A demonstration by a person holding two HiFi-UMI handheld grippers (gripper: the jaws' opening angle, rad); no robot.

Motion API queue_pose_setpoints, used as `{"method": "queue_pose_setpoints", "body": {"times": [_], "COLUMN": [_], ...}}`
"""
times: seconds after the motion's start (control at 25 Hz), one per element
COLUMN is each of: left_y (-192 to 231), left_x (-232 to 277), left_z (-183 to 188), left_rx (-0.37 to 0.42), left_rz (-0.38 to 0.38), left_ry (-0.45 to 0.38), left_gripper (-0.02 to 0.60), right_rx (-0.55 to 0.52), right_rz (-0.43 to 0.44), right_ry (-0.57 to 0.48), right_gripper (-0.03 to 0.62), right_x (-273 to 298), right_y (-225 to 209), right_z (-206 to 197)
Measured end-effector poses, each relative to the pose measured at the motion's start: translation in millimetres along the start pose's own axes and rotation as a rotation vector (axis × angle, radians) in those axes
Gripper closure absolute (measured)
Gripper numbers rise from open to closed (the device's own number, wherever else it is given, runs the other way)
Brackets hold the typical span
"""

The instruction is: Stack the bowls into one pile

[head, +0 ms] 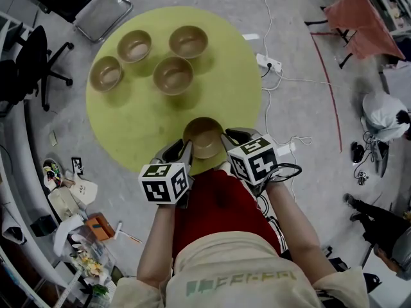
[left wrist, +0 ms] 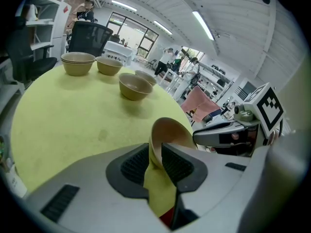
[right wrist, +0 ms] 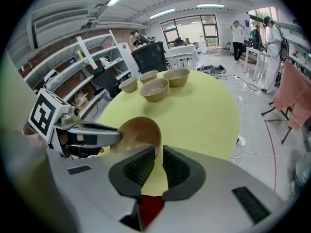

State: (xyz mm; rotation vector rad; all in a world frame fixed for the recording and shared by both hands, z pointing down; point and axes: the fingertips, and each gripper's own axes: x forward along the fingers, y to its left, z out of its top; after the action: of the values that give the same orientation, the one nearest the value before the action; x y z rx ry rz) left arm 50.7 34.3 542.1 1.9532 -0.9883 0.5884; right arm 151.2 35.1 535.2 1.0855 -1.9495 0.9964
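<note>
Currently I hold one tan bowl (head: 203, 136) from both sides at the near edge of the round yellow-green bench (head: 128, 127). My left tool (head: 182, 153) is closed on the bowl's left rim, with the thin wall pinched between its jaws. My right tool (head: 228, 141) is clamped on the opposite rim in the same way. Gripping at two opposed points seems meant to keep the bowl upright, not hanging from one side. Whether it rests on the bench or is just lifted, I cannot tell.

The four other bowls (head: 134, 45) stand together at the far side, well apart from mine. I judge the stacking has barely begun. The held bowl would have to cross the bench and come down centred into the nearest bowl (head: 173, 75).
</note>
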Motion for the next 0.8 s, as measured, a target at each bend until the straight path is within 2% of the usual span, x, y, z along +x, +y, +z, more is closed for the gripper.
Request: {"method": "queue_pose_setpoints", "body": {"times": [0.52,0.8], "left_y": [0.4,-0.3], "left_x": [3.4,2.9], "left_z": [2.1,2.3], "left_rx": [-0.006,-0.008], "left_rz": [-0.010,-0.015], "left_ry": [0.007,-0.001], "left_gripper": [0.514,0.516], "right_rx": [-0.040,-0.017], "right_rz": [-0.051,-0.058], "right_ry": [0.051,0.085], "right_gripper": [0.554,0.553], "right_x": [0.9,3.4], "right_y": [0.1,-1.2], "right_z": [-0.2,-0.7]}}
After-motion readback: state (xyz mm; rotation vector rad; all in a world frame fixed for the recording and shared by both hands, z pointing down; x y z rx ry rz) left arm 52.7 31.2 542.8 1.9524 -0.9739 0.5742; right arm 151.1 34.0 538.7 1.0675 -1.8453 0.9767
